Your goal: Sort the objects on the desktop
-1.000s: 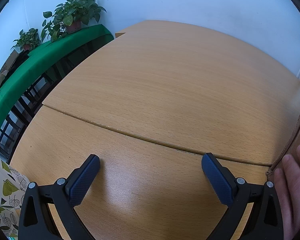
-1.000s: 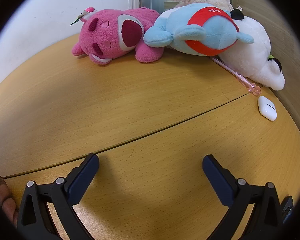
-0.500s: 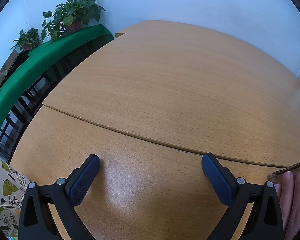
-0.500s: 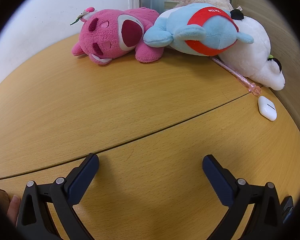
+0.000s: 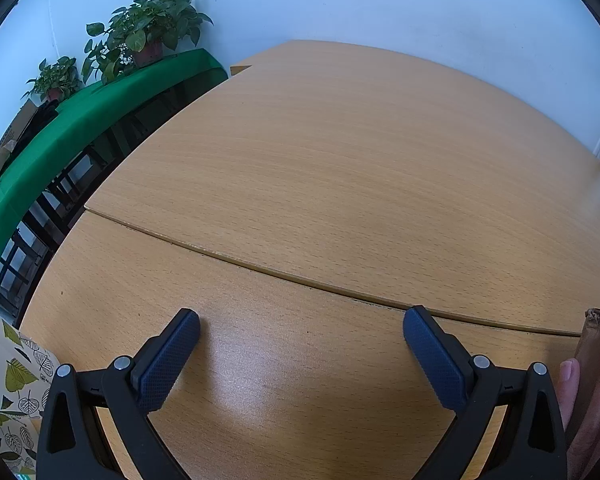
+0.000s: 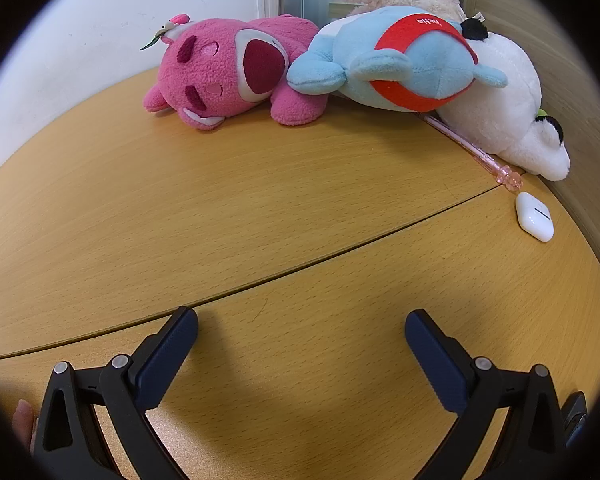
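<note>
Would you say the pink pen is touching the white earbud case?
Apart: the right wrist view shows bare wood between the pink pen tip and the white earbud case.

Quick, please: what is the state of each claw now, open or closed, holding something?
Left claw: open, holding nothing.
Right claw: open, holding nothing.

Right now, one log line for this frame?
left claw open, empty | right claw open, empty | pink plush, blue plush, white plush, pink pen, white earbud case untouched
</note>
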Demonstrator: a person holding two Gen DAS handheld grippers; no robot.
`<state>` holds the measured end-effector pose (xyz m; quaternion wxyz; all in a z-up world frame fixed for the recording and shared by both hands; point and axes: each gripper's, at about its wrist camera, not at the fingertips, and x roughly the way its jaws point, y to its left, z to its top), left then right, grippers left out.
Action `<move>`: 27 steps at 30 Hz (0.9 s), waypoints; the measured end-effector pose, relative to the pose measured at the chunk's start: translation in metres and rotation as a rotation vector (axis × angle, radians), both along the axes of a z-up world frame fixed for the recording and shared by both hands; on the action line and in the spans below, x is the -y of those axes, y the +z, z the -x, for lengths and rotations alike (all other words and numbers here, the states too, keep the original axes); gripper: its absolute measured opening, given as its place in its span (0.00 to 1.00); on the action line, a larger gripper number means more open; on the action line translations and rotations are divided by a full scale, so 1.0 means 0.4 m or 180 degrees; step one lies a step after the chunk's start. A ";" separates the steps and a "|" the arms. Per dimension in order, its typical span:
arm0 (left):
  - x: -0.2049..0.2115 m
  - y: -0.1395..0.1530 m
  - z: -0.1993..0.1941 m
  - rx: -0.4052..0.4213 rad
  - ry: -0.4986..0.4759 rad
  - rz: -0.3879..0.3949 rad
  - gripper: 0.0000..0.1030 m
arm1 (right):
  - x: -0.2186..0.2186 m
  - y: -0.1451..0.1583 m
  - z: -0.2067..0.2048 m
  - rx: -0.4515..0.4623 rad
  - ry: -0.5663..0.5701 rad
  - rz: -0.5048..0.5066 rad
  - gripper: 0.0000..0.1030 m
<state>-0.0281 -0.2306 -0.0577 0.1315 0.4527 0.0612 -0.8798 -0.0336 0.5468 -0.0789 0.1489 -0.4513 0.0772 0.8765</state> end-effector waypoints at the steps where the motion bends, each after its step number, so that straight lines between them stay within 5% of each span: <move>1: 0.000 0.000 0.000 -0.0001 0.0000 0.0000 1.00 | 0.000 0.001 0.000 0.0000 0.0003 0.0000 1.00; 27: -0.002 -0.002 -0.001 0.0000 0.0016 0.0001 1.00 | -0.002 0.000 -0.001 -0.0002 0.0025 0.0002 1.00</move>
